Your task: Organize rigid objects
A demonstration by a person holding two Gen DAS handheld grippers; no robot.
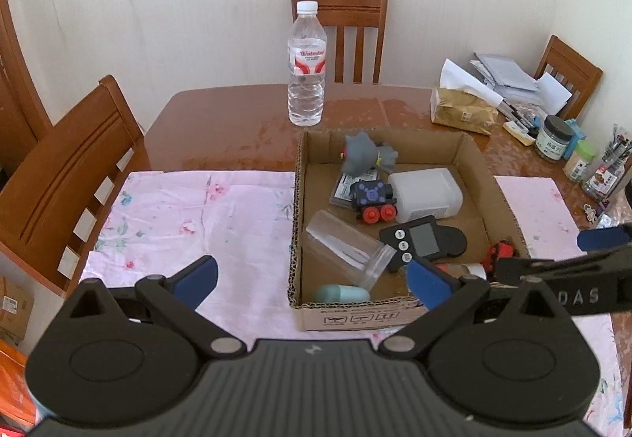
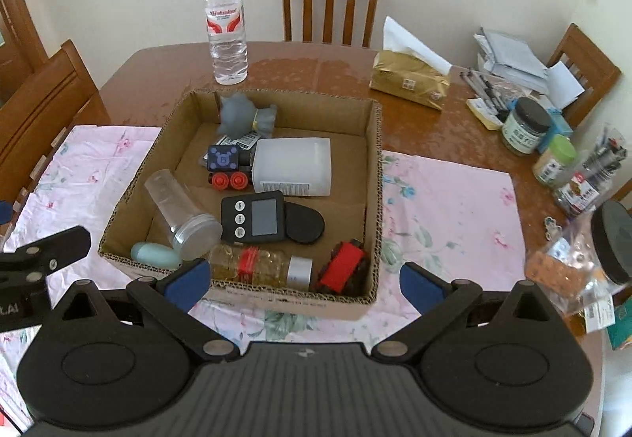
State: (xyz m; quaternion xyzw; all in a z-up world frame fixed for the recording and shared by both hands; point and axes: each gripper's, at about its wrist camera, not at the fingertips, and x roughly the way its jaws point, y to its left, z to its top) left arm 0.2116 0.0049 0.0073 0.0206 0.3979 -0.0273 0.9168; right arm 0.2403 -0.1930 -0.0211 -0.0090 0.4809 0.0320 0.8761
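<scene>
A shallow cardboard box [image 1: 474,156] [image 2: 375,176] sits on a pink floral cloth. It holds a grey toy figure [image 2: 245,115], a blue toy train [image 2: 227,164], a white plastic container [image 2: 294,164], a clear jar [image 2: 181,212] on its side, a black timer [image 2: 256,220], a pale green capsule [image 2: 156,253], an amber bottle [image 2: 256,265] and a red toy [image 2: 341,267]. My left gripper [image 1: 312,285] is open and empty at the box's near left corner. My right gripper [image 2: 304,285] is open and empty just before the box's near wall.
A water bottle [image 1: 307,66] stands on the brown table [image 1: 237,121] behind the box. A gold tissue pack [image 2: 409,79], papers, pens and jars [image 2: 525,125] crowd the right side. Wooden chairs [image 1: 67,176] surround the table. Bagged items [image 2: 568,271] lie at the right edge.
</scene>
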